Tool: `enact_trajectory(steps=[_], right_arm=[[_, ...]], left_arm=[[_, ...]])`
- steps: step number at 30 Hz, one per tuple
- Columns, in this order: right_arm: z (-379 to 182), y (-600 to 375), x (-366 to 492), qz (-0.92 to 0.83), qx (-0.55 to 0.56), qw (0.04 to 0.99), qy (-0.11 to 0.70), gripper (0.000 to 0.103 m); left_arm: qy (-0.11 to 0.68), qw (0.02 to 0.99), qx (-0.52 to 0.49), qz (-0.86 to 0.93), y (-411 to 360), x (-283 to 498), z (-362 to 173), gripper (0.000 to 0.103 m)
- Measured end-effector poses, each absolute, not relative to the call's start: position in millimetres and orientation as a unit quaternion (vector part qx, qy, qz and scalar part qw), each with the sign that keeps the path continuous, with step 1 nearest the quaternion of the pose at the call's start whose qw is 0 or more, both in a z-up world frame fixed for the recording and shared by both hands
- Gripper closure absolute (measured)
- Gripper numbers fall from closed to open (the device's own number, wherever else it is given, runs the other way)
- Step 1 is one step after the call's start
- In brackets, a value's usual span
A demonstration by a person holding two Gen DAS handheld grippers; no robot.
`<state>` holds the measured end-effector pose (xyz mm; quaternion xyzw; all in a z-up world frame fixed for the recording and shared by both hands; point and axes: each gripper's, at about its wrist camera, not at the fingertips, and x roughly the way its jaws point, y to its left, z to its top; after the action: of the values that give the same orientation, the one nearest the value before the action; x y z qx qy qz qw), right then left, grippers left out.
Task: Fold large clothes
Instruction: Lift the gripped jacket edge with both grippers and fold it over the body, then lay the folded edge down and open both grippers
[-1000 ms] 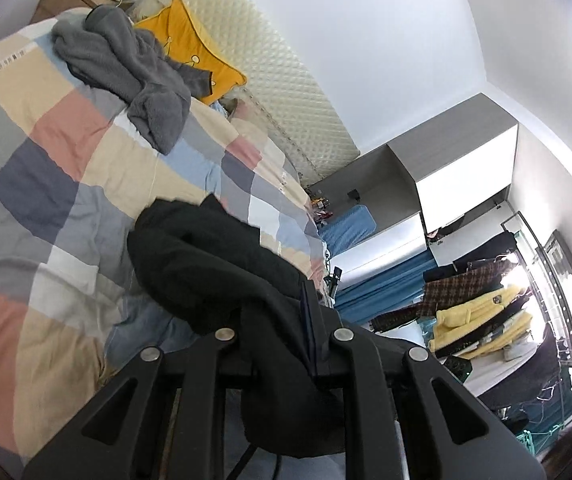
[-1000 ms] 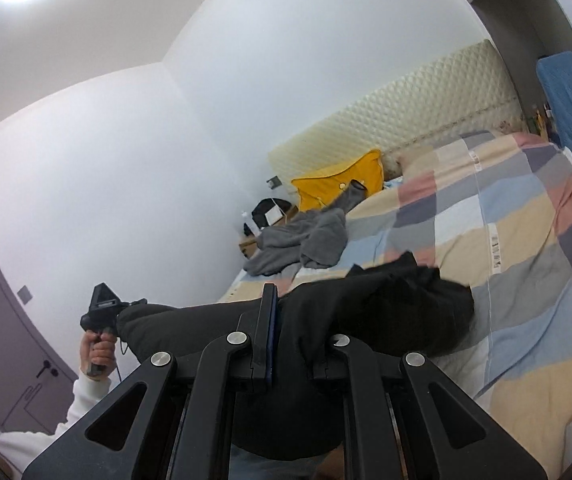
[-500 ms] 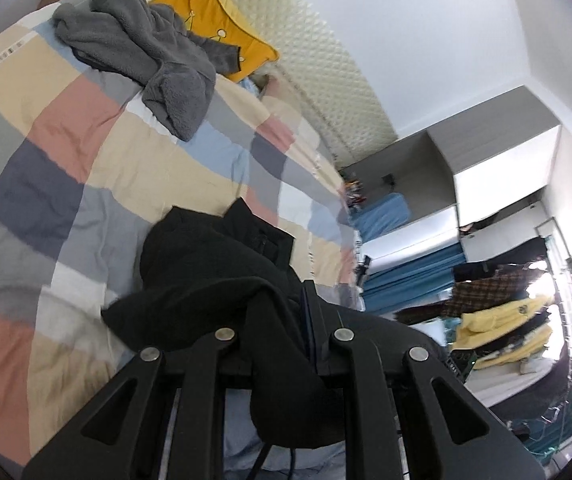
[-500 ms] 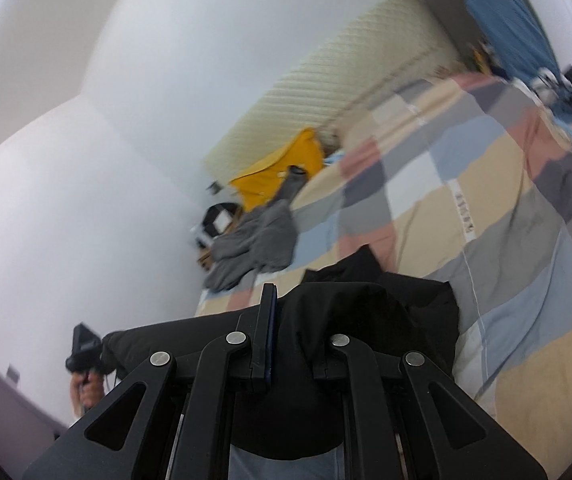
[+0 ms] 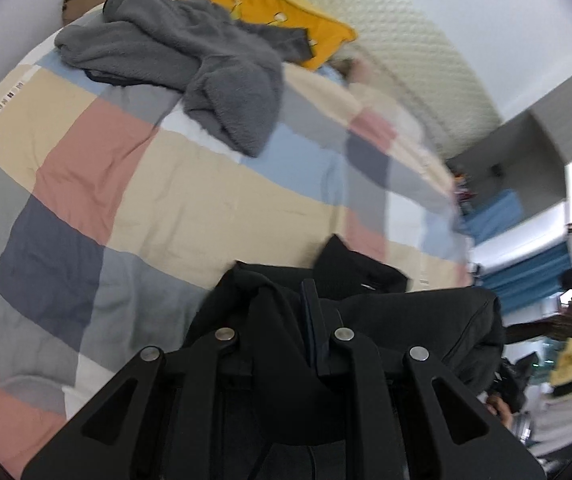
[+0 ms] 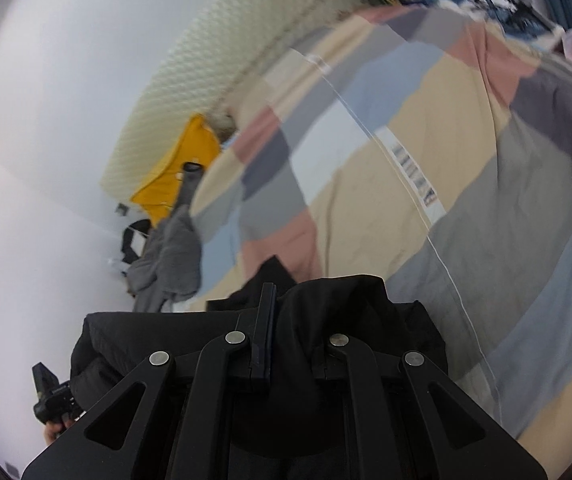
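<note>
In the left wrist view, the left tool (image 5: 286, 320) was clenched on a fold of the black garment (image 5: 418, 320), whose cloth bunched between and over its fingers and hung across the linkage below. A collar-like flap of the same garment stuck up just beyond the tips. The garment stretched off to the right, where the person's other hand (image 5: 500, 410) showed dimly at its far end. Beyond lay the checked bed cover (image 5: 165, 200), with a grey fleece garment (image 5: 189, 64) heaped near the top of the bed, partly over a yellow pillow (image 5: 286, 12) against the quilted headboard (image 5: 406, 64).

In the right wrist view, the right tool (image 6: 281, 320) was clamped tight on another fold of the black garment (image 6: 346, 304), its fingers pressed together with cloth draped over them. The garment ran leftward toward the left hand (image 6: 55, 428), which gripped its own handle low in the picture. The bed cover (image 6: 466, 208) filled the right side, blurred, with the grey fleece (image 6: 169, 260) and yellow pillow (image 6: 181, 176) farther off.
</note>
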<state>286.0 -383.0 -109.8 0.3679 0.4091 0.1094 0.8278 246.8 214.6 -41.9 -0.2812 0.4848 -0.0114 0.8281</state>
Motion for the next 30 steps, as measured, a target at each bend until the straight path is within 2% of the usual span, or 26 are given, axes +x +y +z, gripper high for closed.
enact_trajectory(steps=[13, 19, 23, 26, 28, 29, 30], right_arm=[[-197, -375, 340, 0.072, 0.371, 0.798, 0.47, 0.097], [-197, -377, 338, 0.081, 0.375, 0.795, 0.47, 0.097], [-188, -377, 329, 0.092, 0.381, 0.794, 0.465, 0.09], [-176, -377, 317, 0.102, 0.381, 0.798, 0.457, 0.08], [-166, -379, 310, 0.108, 0.381, 0.802, 0.448, 0.061], [-159, -380, 305, 0.111, 0.38, 0.806, 0.441, 0.051], [-151, -381, 300, 0.111, 0.375, 0.811, 0.436, 0.045]], left_arm=[[0.556, 0.811, -0.173, 0.057, 163, 333, -127, 0.087], [0.557, 0.806, -0.197, 0.045, 164, 338, -133, 0.087], [0.559, 0.796, -0.229, 0.031, 170, 330, -133, 0.084], [0.562, 0.781, -0.271, 0.018, 180, 320, -130, 0.075], [0.558, 0.777, -0.292, 0.007, 187, 310, -123, 0.062], [0.554, 0.776, -0.301, 0.004, 189, 305, -118, 0.041], [0.546, 0.778, -0.31, -0.001, 192, 299, -111, 0.025]])
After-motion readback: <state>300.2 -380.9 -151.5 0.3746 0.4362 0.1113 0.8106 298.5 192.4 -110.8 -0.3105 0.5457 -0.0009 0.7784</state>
